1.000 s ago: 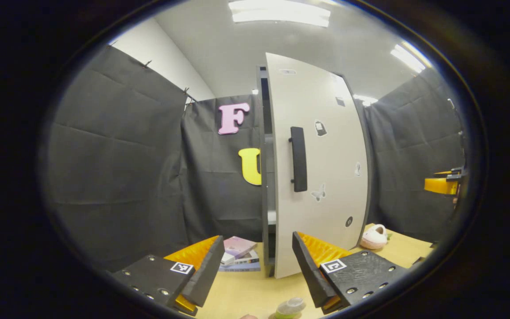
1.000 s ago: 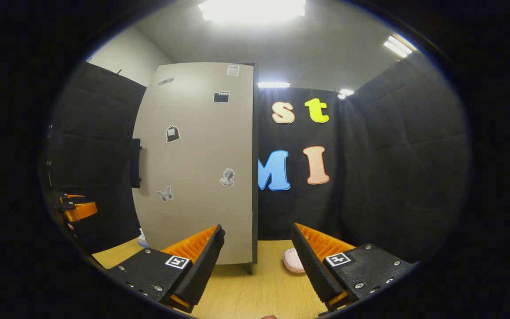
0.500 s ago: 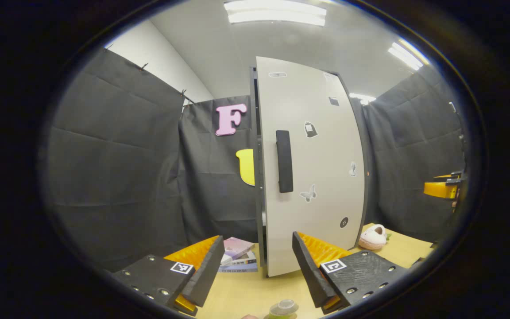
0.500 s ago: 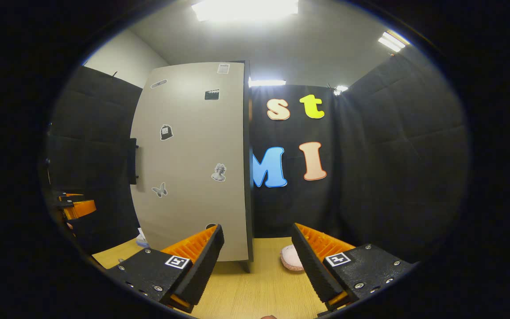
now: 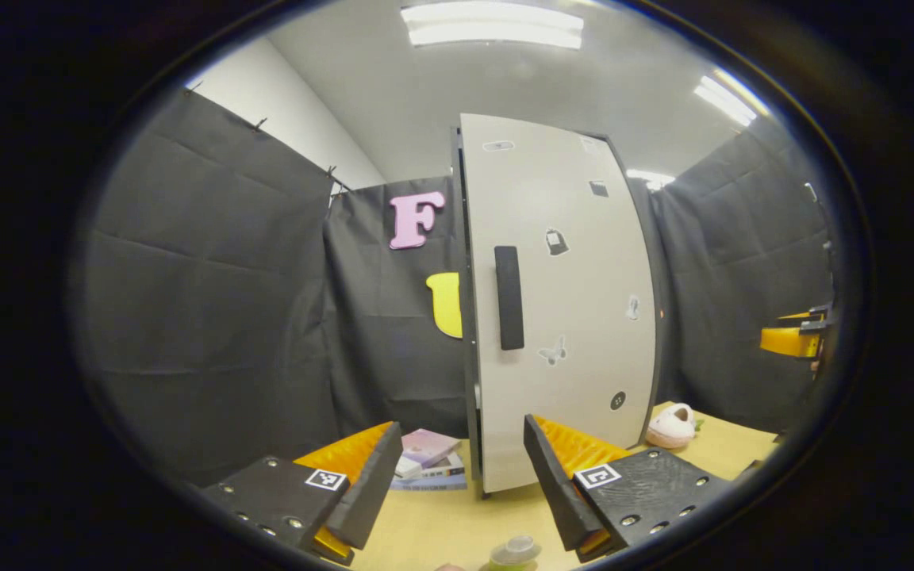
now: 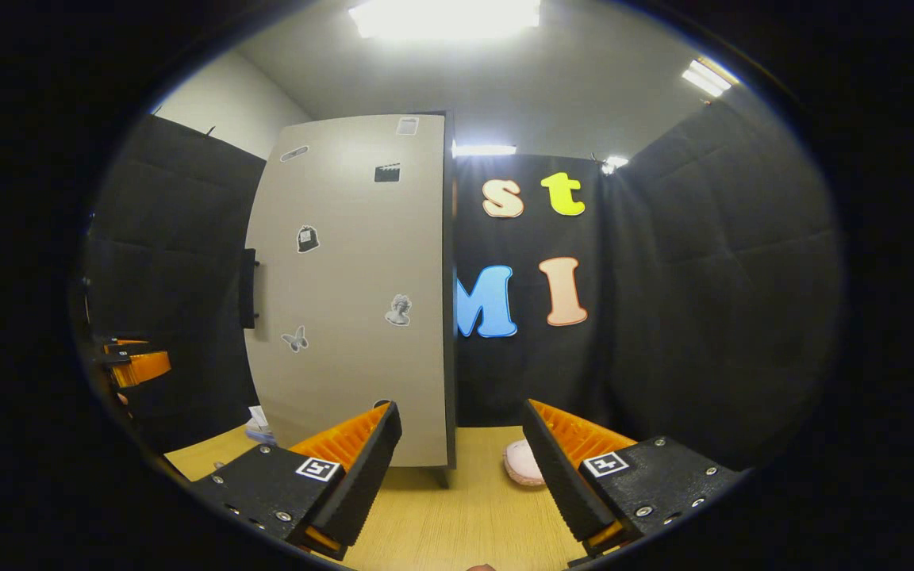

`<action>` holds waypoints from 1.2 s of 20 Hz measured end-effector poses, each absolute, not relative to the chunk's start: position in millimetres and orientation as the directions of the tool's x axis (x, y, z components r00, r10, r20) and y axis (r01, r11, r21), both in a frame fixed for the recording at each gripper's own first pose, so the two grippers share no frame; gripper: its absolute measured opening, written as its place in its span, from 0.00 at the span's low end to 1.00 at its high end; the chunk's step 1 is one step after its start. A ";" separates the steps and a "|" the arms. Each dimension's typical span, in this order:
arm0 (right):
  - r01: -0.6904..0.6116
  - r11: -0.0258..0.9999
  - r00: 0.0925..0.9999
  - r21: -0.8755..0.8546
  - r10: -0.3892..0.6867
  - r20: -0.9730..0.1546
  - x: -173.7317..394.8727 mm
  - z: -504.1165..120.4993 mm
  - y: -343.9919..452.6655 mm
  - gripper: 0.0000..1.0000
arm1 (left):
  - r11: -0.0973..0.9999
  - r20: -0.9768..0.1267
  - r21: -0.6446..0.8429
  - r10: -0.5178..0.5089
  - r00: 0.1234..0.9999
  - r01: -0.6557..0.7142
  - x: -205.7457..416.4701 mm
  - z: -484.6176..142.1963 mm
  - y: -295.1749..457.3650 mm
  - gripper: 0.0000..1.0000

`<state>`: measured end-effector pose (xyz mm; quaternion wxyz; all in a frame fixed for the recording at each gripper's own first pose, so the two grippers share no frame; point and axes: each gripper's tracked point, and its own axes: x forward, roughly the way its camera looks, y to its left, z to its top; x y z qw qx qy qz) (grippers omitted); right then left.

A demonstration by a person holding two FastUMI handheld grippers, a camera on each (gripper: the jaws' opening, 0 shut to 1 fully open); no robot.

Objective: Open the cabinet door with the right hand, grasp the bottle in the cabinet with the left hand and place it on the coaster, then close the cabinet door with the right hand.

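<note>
Your right tongs [image 6: 461,452] gape empty, off the cabinet door [image 6: 354,293], which stands ahead and just left of them. Its upright black handle [image 6: 248,288] sits at the door's far left edge, so you'd reach left for it. Your left tongs [image 5: 457,468] gape empty too. A bottle top [image 5: 514,552] shows low between them on the desk [image 5: 441,523].

Black cloth walls [image 5: 211,301]; ceiling lights [image 5: 493,24]

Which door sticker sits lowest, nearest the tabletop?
The small round dark sticker near the door's bottom edge, on the side away from the handle; the butterfly and the rest sit higher.
</note>
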<state>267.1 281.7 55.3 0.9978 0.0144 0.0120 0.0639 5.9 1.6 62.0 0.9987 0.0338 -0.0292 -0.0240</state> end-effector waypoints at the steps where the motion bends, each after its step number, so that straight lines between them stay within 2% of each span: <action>1: -0.127 0.991 0.992 0.031 0.128 -0.021 266.5 56.4 282.1 0.95 | 0.996 0.057 0.071 -0.051 0.997 0.047 5.3 62.4 2.6 0.84; 5: -0.130 0.991 0.991 0.030 0.131 -0.019 264.9 57.5 288.2 0.95 | 0.996 0.058 0.072 -0.057 0.997 0.053 5.3 64.8 3.3 0.92; 6: -0.131 0.991 0.991 0.030 0.131 -0.018 266.4 57.2 289.3 0.95 | 0.996 0.059 0.073 -0.057 0.997 0.053 5.7 64.4 3.9 0.88; 8: -0.131 0.991 0.991 0.030 0.132 -0.017 266.3 58.5 291.9 0.95 | 0.996 0.063 0.078 -0.058 0.996 0.053 5.7 65.2 4.2 0.92; 9: -0.131 0.991 0.991 0.034 0.132 -0.013 266.2 59.7 292.5 0.95 | 0.995 0.066 0.081 -0.058 0.996 0.052 5.3 66.6 6.1 0.88; 10: -0.134 0.990 0.991 0.038 0.134 -0.011 266.6 60.5 294.6 0.95 | 0.995 0.069 0.082 -0.057 0.996 0.052 5.0 68.8 7.4 0.92; 12: -0.132 0.991 0.991 0.037 0.132 -0.010 266.8 61.6 294.5 0.95 | 0.995 0.074 0.085 -0.057 0.996 0.051 5.5 69.4 7.9 0.92; 13: -0.131 0.991 0.991 0.036 0.131 -0.009 266.9 61.9 294.8 0.95 | 0.995 0.074 0.087 -0.057 0.996 0.050 5.8 69.5 8.3 0.88; 18: -0.127 0.991 0.992 0.035 0.127 -0.008 267.6 61.7 297.2 0.95 | 0.995 0.076 0.085 -0.056 0.996 0.049 6.6 69.4 8.2 0.88; 19: -0.128 0.991 0.992 0.035 0.128 -0.010 267.1 61.5 297.6 0.95 | 0.995 0.076 0.087 -0.056 0.996 0.049 6.8 69.0 8.3 0.92; 21: -0.127 0.991 0.992 0.039 0.128 -0.012 266.7 60.4 298.2 0.95 | 0.995 0.078 0.089 -0.058 0.995 0.051 7.5 68.5 8.1 0.88; 22: -0.126 0.991 0.992 0.040 0.127 -0.012 267.5 60.7 298.2 0.95 | 0.995 0.078 0.089 -0.058 0.995 0.051 7.6 68.6 8.2 0.92; 23: -0.125 0.991 0.992 0.042 0.126 -0.011 266.3 60.9 298.2 0.95 | 0.995 0.080 0.089 -0.061 0.995 0.053 7.6 69.2 7.9 0.88; 24: -0.123 0.991 0.992 0.043 0.124 -0.010 265.8 61.7 297.8 0.95 | 0.995 0.081 0.089 -0.061 0.995 0.053 8.1 69.0 7.9 0.92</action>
